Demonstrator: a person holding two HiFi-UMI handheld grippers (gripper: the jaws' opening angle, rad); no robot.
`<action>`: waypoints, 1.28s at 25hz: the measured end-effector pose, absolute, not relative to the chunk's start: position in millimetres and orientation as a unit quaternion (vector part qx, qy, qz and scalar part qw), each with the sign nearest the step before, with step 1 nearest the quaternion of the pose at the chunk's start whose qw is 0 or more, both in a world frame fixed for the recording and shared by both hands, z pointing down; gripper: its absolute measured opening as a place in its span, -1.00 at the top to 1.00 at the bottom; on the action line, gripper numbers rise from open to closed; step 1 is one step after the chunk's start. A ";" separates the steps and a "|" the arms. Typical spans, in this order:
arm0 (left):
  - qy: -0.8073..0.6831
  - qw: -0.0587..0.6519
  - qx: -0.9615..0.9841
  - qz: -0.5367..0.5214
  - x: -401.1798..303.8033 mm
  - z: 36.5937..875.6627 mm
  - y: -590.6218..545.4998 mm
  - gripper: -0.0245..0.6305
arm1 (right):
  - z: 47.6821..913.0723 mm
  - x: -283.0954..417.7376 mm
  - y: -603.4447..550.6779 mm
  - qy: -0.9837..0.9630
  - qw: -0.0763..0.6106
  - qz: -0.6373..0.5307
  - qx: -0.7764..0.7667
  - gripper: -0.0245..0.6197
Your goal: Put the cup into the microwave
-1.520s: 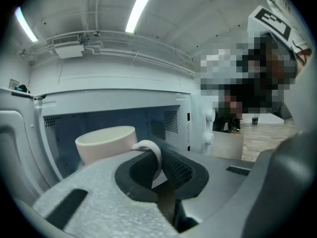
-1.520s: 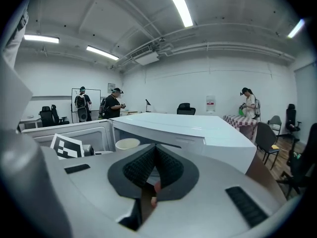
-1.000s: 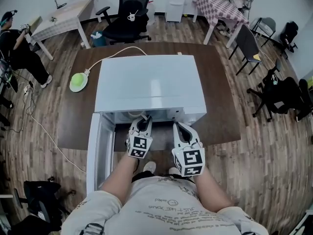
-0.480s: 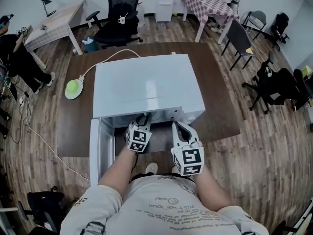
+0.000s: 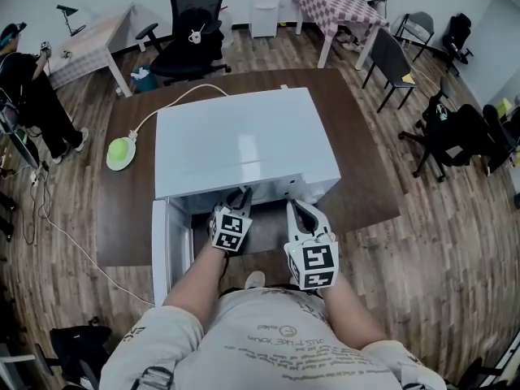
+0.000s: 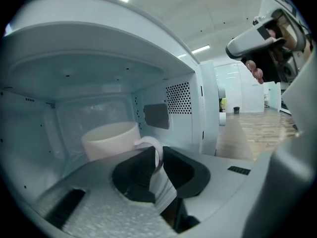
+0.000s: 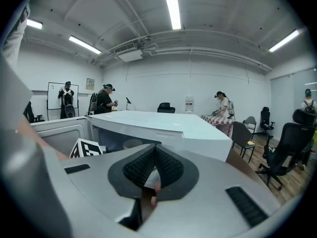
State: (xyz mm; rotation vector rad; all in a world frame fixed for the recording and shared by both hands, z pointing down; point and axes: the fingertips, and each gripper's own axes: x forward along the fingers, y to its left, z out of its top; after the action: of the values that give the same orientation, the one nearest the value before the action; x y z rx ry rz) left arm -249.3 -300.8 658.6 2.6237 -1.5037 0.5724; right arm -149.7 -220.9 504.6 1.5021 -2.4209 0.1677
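Observation:
A white microwave point(image 5: 244, 140) stands on a brown table point(image 5: 357, 169) with its door point(image 5: 162, 250) swung open to the left. A white cup point(image 6: 111, 139) sits inside the cavity. My left gripper point(image 6: 159, 150) is shut on the cup's handle point(image 6: 151, 144). In the head view the left gripper point(image 5: 240, 196) reaches into the opening, and the cup is hidden there. My right gripper point(image 5: 294, 209) hovers just in front of the microwave's right front part. Its jaws point(image 7: 155, 150) are shut with nothing between them. The cup's rim point(image 7: 132, 144) shows in the right gripper view.
A green round object point(image 5: 121, 149) with a white cable point(image 5: 175, 100) lies on the table's left part. Office chairs point(image 5: 191, 35) and other tables point(image 5: 337, 2) stand around, and people are at the room's edges. The open door juts out past the table's front edge.
The head view has shifted a little, so the microwave sits slightly higher in the frame. Both grippers hold about the same places at the microwave's front.

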 end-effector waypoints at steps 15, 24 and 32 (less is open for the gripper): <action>-0.564 0.057 0.798 0.203 -276.2 668.1 -273.3 0.64 | 500.6 -153.2 -219.6 -0.865 0.146 0.046 0.478 0.89; -0.621 0.070 0.764 0.161 -281.3 623.0 -243.6 0.84 | 492.3 -174.1 -223.2 -0.902 0.137 0.043 0.407 0.89; -0.659 0.068 0.742 0.102 -294.0 549.4 -207.2 0.88 | 487.0 -206.6 -213.7 -0.933 0.119 0.043 0.337 0.89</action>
State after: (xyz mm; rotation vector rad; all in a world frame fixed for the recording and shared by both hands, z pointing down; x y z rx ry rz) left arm -294.0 -207.2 549.4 2.2352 -1.9841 0.3080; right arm -206.6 -213.7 487.0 0.9856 -2.7272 0.1252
